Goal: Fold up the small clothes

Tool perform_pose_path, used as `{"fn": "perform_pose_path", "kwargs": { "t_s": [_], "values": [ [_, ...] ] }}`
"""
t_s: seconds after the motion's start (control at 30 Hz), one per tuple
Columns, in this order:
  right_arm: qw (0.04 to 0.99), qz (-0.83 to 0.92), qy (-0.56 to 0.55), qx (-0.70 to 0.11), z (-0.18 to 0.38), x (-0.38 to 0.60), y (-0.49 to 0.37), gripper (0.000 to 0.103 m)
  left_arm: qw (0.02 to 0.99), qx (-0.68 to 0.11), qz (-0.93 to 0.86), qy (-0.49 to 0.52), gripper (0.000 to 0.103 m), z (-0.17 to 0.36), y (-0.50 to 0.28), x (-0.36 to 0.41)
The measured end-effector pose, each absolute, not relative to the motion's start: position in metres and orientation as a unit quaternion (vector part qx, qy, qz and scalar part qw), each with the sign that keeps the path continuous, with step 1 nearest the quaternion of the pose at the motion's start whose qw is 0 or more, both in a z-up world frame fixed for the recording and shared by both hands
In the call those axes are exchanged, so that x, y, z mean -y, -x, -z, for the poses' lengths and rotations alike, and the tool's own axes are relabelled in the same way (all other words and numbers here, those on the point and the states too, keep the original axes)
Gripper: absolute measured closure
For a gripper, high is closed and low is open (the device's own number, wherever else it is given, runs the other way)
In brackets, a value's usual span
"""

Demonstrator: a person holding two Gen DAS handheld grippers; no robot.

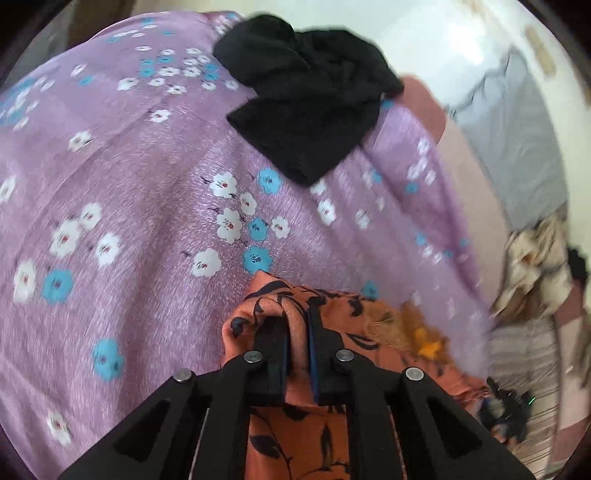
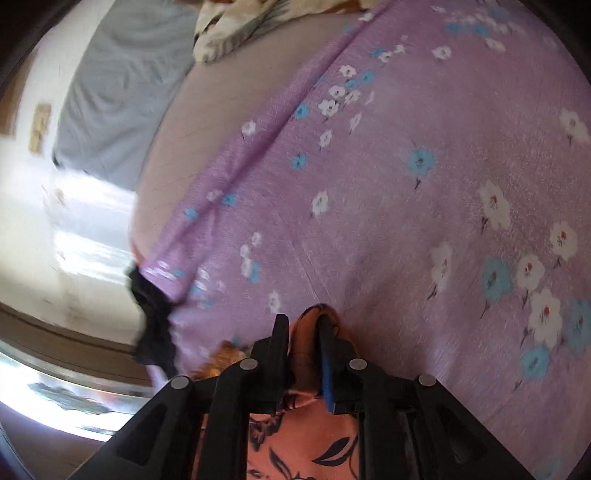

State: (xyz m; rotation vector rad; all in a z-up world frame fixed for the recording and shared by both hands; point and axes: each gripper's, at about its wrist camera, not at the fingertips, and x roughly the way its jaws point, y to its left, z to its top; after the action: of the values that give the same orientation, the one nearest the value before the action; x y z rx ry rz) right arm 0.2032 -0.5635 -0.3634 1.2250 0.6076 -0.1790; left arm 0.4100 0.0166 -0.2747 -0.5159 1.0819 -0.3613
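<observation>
An orange garment with a black leaf print [image 1: 295,435] is pinched in my left gripper [image 1: 297,321], which is shut on a bunched fold of it above the purple floral bedsheet [image 1: 147,184]. My right gripper [image 2: 303,325] is shut on another edge of the same orange garment [image 2: 303,435], also over the sheet [image 2: 406,203]. A crumpled black garment [image 1: 310,99] lies on the sheet ahead of the left gripper. In the right wrist view a piece of black cloth [image 2: 155,321] hangs at the bed's edge.
A grey pillow or sheet [image 1: 517,140] lies past the purple sheet, also in the right wrist view [image 2: 122,99]. A cream patterned cloth [image 1: 535,266] is bunched at the right; it shows at the top of the right wrist view [image 2: 236,26]. A white wall [image 2: 74,221] borders the bed.
</observation>
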Motion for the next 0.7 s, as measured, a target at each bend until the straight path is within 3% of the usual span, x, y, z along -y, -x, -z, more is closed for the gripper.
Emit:
{"fn": "perform_pose_path", "kwargs": {
  "t_s": [0.03,0.07,0.1,0.17,0.27,0.4,0.43,0.6,0.7],
  "values": [
    [0.772,0.083,-0.579,-0.248,0.358,0.57,-0.189,0.032,0.812,-0.499,0.166,0.255,0.081,0.272,-0.404,-0.023],
    [0.771,0.082,-0.591,-0.22,0.354,0.574,-0.176,0.017,0.818,-0.484,0.149,0.271,0.066,0.265,-0.392,-0.034],
    [0.771,0.093,-0.602,-0.187,0.348,0.576,-0.161,0.01,0.83,-0.472,0.119,0.272,0.06,0.256,-0.378,-0.045],
    [0.786,0.099,-0.584,-0.178,0.33,0.572,-0.148,0.011,0.856,-0.443,0.076,0.257,0.054,0.235,-0.354,-0.055],
    [0.842,0.078,-0.466,-0.261,0.29,0.528,-0.163,0.022,0.879,-0.429,0.052,0.204,0.047,0.209,-0.311,-0.05],
    [0.867,0.029,-0.335,-0.367,0.283,0.433,-0.189,0.06,0.883,-0.447,0.061,0.129,0.046,0.212,-0.264,-0.01],
    [0.866,0.021,-0.302,-0.397,0.289,0.405,-0.197,0.064,0.88,-0.456,0.065,0.118,0.046,0.22,-0.261,-0.001],
    [0.854,0.013,-0.194,-0.482,0.321,0.329,-0.237,0.065,0.864,-0.502,0.026,0.046,0.046,0.261,-0.265,0.012],
    [0.847,0.037,-0.164,-0.505,0.338,0.327,-0.276,0.065,0.855,-0.516,0.018,0.056,0.046,0.268,-0.275,0.009]
  ]
}}
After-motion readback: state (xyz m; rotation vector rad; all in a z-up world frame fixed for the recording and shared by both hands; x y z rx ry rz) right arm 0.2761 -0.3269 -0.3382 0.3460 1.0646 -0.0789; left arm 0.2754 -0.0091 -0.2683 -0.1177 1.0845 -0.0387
